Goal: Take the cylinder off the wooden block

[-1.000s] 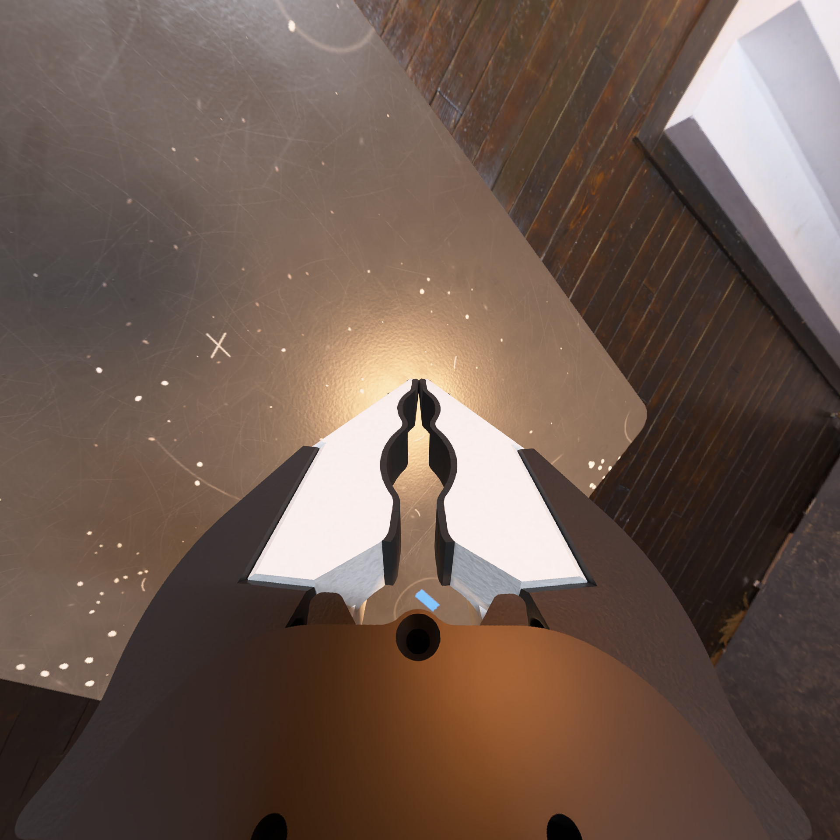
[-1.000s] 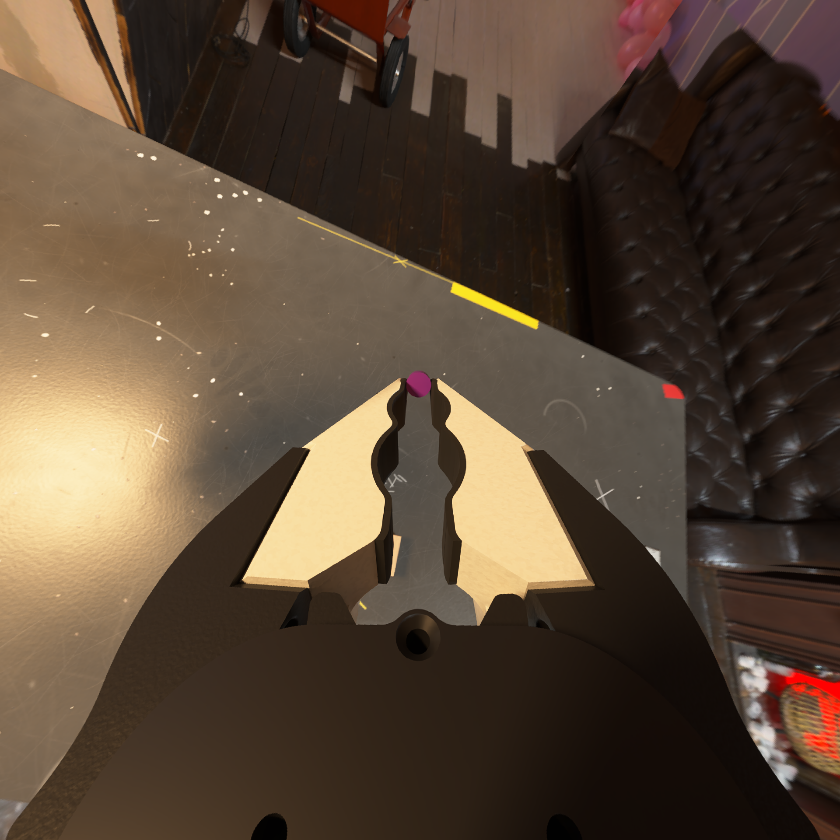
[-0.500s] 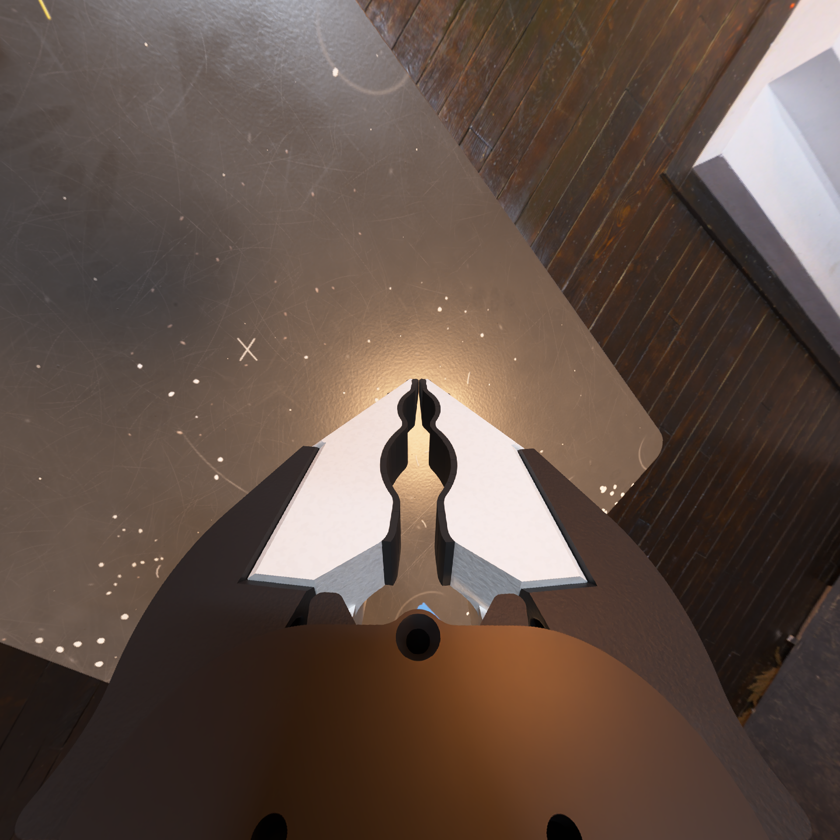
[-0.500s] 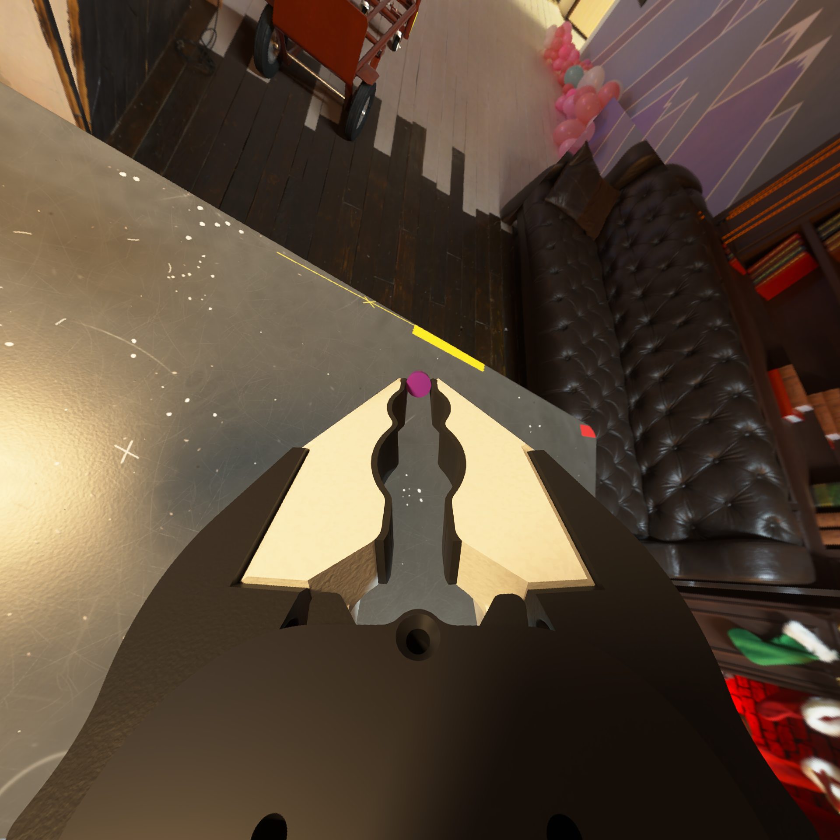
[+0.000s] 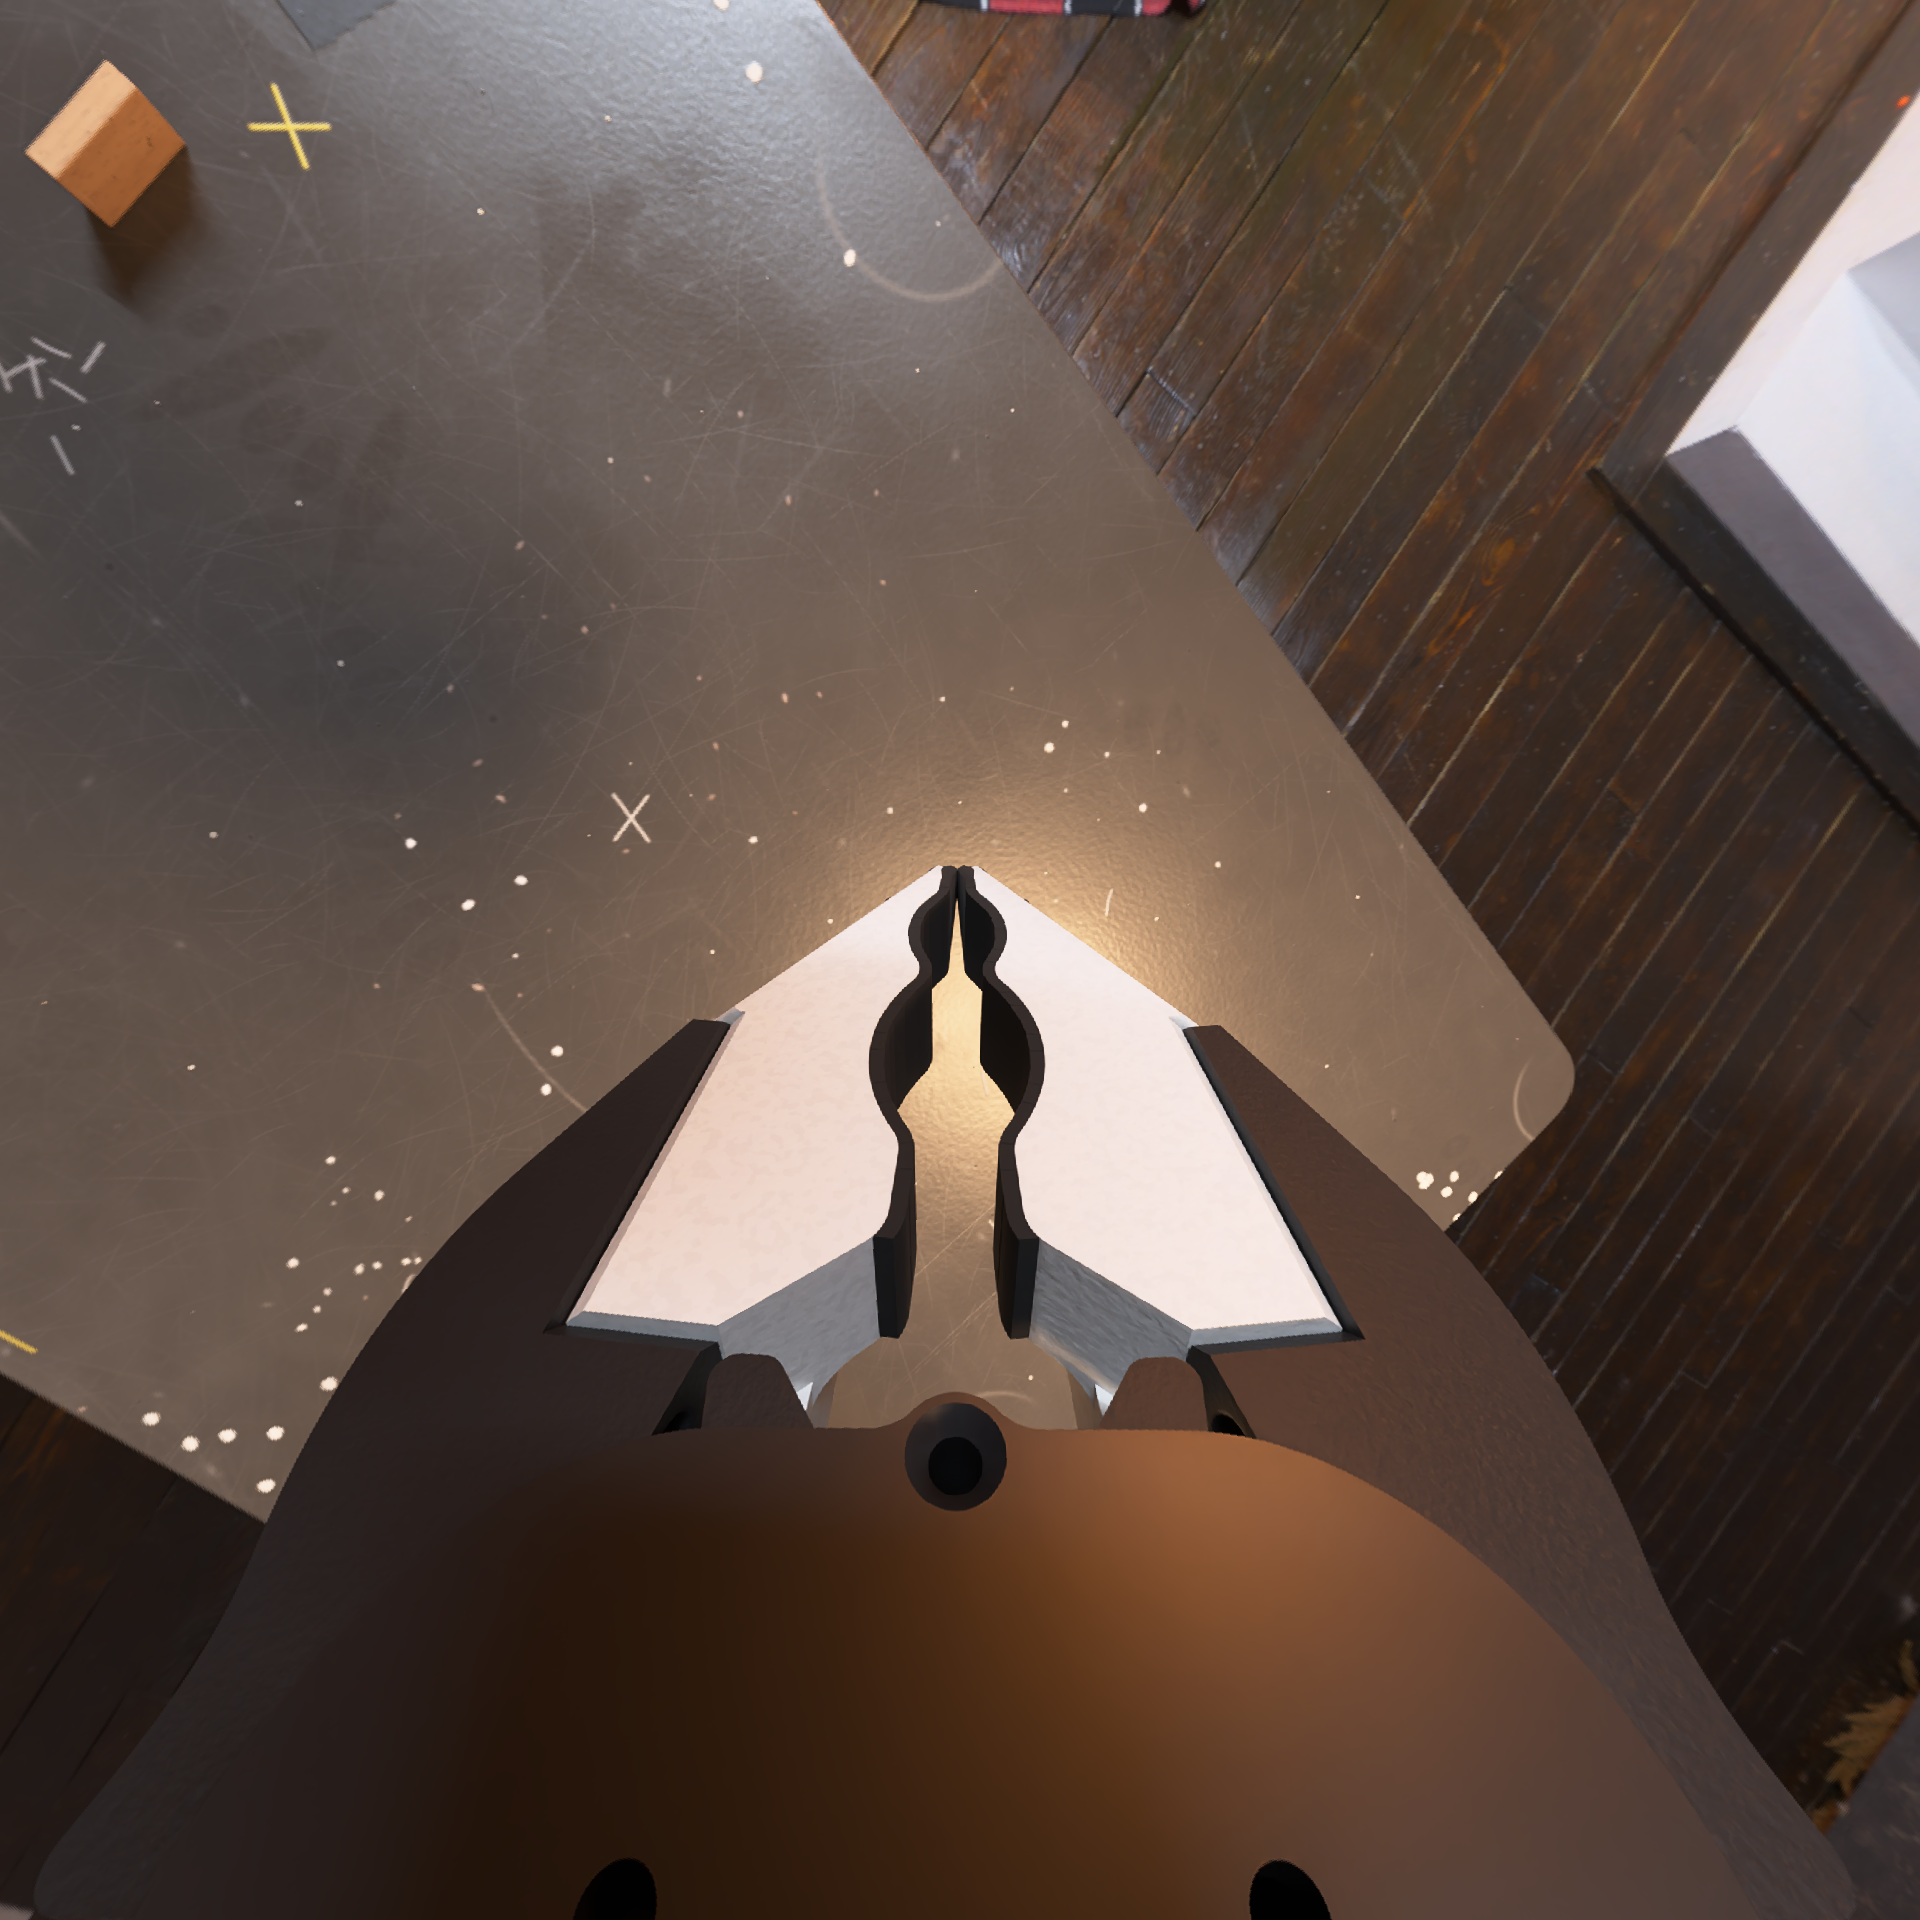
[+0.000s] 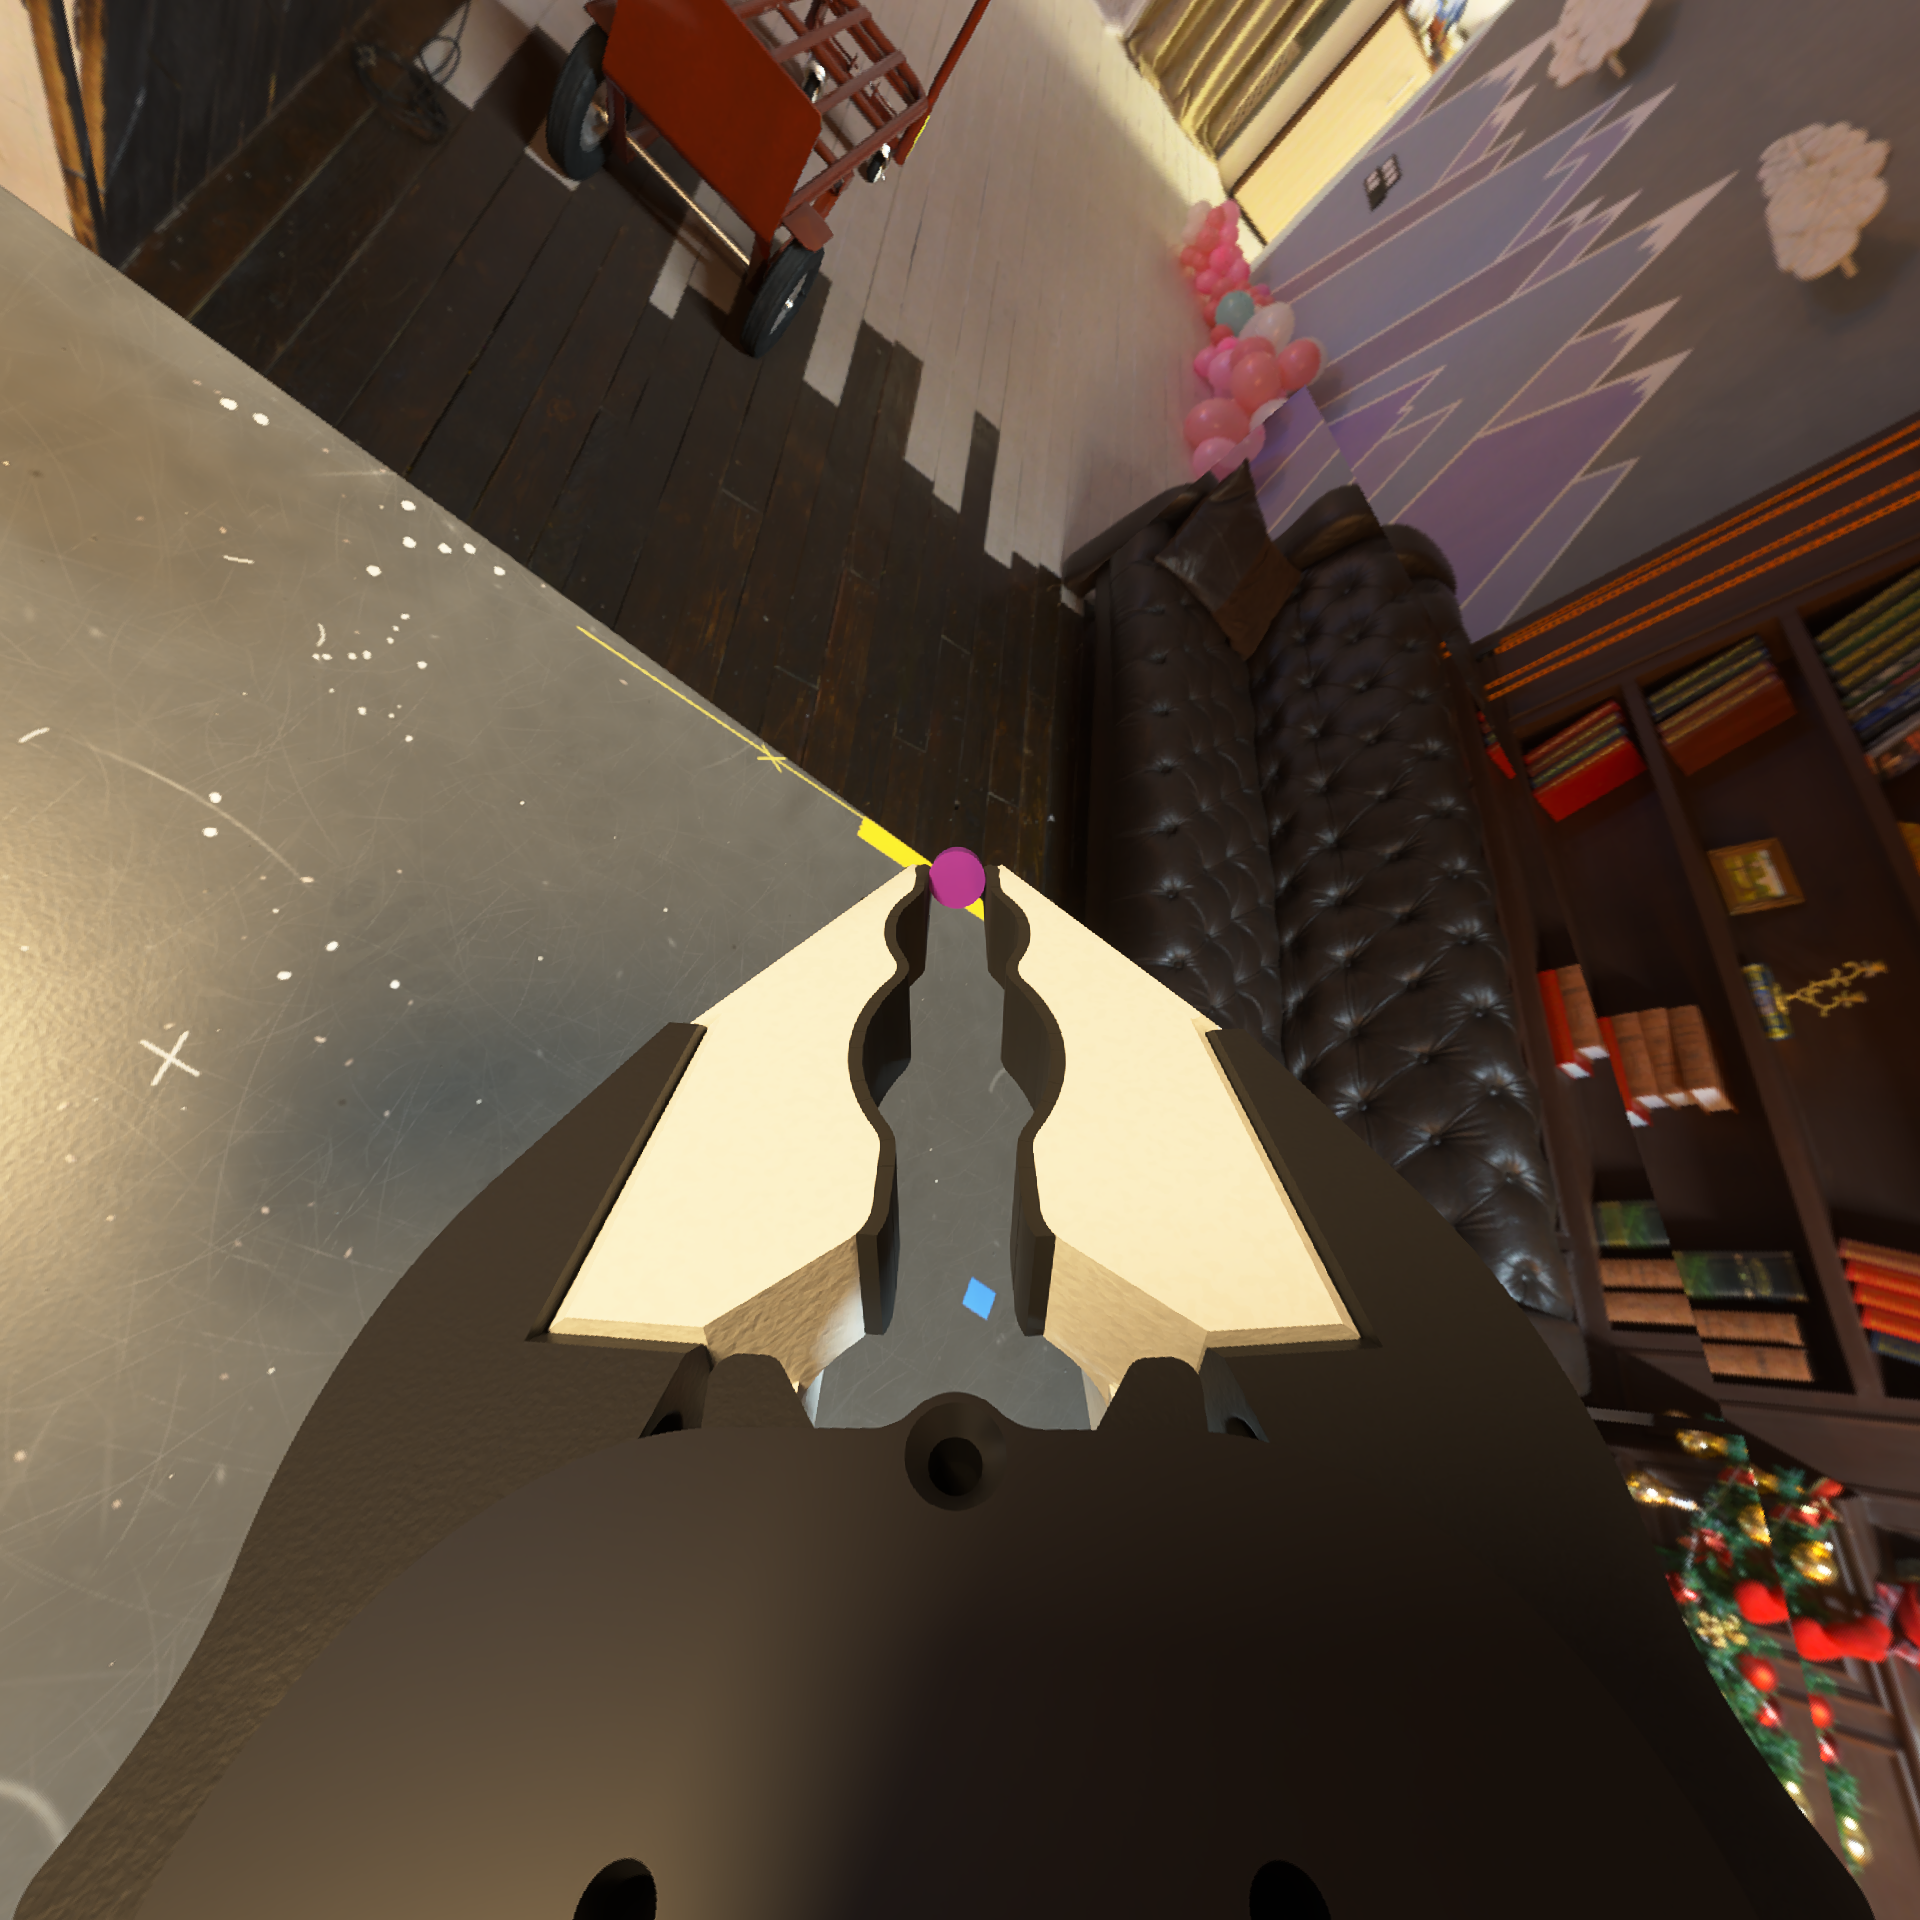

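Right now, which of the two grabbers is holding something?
The right gripper: its tan fingertips pinch the small magenta cylinder. The left gripper, with white fingers, is shut on nothing, and the wooden block sits far away.

Scratched grey speckled tabletop over dark wooden plank floor, red hand truck, black tufted leather sofa, pink balloon cluster, dark bookshelf with books.

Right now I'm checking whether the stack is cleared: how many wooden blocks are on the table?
1. A wooden block sits far off at the table's upper-left in the left wrist view, with nothing on top. Others may be outside both views.
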